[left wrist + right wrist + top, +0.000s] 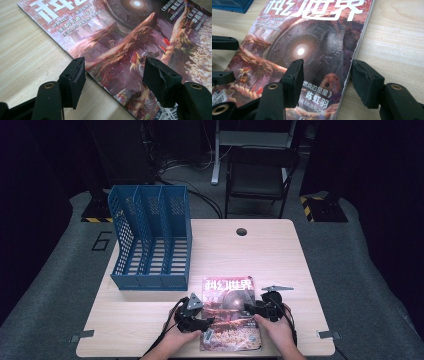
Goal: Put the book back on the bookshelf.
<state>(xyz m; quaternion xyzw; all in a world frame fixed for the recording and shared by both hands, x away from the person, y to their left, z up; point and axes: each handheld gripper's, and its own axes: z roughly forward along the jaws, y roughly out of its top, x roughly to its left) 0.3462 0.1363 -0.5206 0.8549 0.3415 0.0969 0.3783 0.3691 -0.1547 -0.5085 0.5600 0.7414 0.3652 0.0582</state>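
- The flat magazine with a shiny reddish picture cover and big white letters (230, 312) lies face up on the pale wooden table (280, 250), near your edge of it and a bit right of the middle.
- Your left gripper (201, 322) is at the left edge of the magazine, low down on the cover. Your right gripper (250, 309) is at the right edge, a little higher up.
- In the left gripper view, the magazine (130, 45) runs slanted across the picture. Its long edge passes right by the left jaw. That jaw sits over the bare table, just beside the edge. The other jaw sits over the cover, close to the barcode corner.
- The left jaws are about half open. They hold nothing. The pads are not pressing on the magazine.
- In the right gripper view, the magazine (312, 42) fills the left and middle. Its torn white edge runs down between the two jaws. The left jaw is over the cover, and the right jaw is over the bare table, just beside the edge.
- The right jaws are about half open too, and they hold nothing.
- I cannot tell if any jaw tip touches the paper or the table.
- The blue plastic file rack with three slots (150, 237) stands at the far left of the table, well apart from both grippers.
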